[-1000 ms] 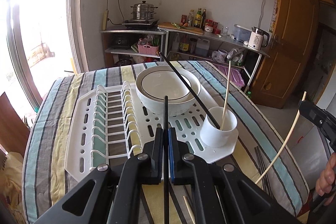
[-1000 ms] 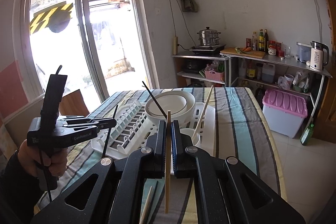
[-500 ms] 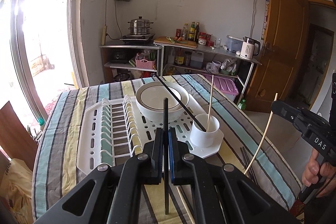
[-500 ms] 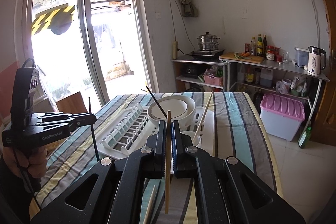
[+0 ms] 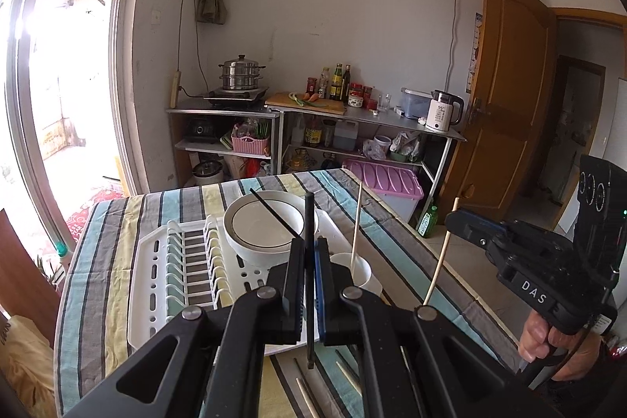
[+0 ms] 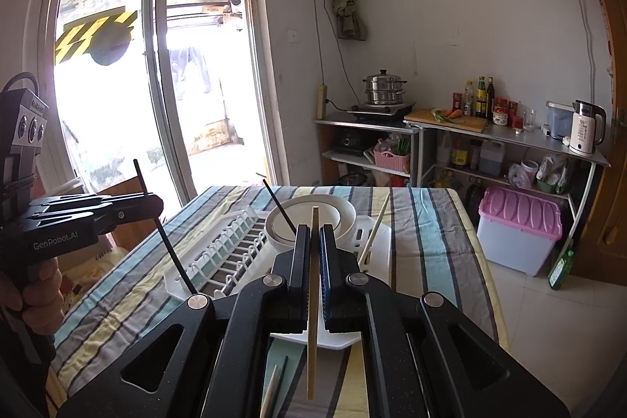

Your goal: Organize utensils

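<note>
L gripper (image 5: 309, 261) clamped on black chopstick (image 5: 310, 285), held upright betw jaws, both ends sticking out, above table edge. Ahead: white rack (image 5: 153, 285) w/ bowl (image 5: 264, 234) and cup (image 5: 362, 271) holding 2 sticks. R gripper (image 6: 312, 261) pinching wooden chopstick (image 6: 312, 320), likewise upright. Loose chopsticks (image 5: 345, 375) on cloth below.

Both grippers risen and drawn back from the rack (image 5: 153, 273). Left gripper (image 5: 310, 261), with black chopstick (image 5: 310, 241), and right gripper (image 6: 312, 253), with wooden chopstick (image 6: 313, 300), now higher above it and farther off.
</note>
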{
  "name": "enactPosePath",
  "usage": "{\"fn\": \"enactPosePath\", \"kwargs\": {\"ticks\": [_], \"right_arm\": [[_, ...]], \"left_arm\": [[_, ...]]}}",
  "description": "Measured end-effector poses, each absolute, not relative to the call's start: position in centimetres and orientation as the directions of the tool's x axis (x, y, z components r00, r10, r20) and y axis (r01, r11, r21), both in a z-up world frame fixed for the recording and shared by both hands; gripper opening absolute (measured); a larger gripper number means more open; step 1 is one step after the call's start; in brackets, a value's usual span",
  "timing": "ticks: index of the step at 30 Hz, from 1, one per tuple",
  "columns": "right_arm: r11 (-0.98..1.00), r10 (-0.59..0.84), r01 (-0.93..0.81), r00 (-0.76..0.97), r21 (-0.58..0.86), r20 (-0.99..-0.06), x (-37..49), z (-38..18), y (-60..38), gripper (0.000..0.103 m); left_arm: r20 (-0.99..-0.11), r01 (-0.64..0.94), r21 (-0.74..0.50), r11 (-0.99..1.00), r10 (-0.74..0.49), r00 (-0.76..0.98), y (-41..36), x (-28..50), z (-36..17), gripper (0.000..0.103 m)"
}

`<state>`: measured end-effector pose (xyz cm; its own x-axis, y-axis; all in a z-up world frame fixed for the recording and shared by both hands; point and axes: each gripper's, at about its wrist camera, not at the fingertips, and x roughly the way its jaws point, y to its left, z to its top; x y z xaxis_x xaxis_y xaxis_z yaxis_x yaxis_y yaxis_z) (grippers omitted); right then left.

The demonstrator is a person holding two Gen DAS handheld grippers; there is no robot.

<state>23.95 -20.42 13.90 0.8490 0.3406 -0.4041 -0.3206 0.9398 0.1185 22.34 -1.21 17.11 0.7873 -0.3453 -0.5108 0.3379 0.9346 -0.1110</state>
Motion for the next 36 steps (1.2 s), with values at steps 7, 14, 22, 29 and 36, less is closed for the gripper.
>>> {"fn": "enactPosePath", "kwargs": {"ticks": [7,14,22,29,36], "right_arm": [[0.944,0.330,-0.299,0.865,0.141,-0.377,26.5,15.0,-21.4,0.004],[0.941,0.327,-0.271,0.880,0.202,-0.344,29.4,16.0,-23.0,0.004],[0.937,0.325,-0.254,0.885,0.239,-0.334,32.4,15.8,-23.7,0.004],[0.936,0.320,-0.233,0.878,0.264,-0.357,34.5,14.0,-23.8,0.005],[0.940,0.312,-0.210,0.849,0.270,-0.426,35.9,11.0,-23.9,0.005]], "left_arm": [[-0.478,0.371,-0.136,0.919,-0.389,0.788,-3.2,24.8,19.7,0.004],[-0.454,0.382,-0.155,0.911,-0.409,0.792,-4.8,28.2,21.4,0.004],[-0.479,0.377,-0.175,0.910,-0.413,0.775,-6.2,32.0,19.9,0.004],[-0.514,0.355,-0.200,0.913,-0.406,0.756,-6.0,34.5,17.1,0.004],[-0.553,0.343,-0.211,0.915,-0.402,0.730,-5.8,35.6,14.2,0.004]]}}
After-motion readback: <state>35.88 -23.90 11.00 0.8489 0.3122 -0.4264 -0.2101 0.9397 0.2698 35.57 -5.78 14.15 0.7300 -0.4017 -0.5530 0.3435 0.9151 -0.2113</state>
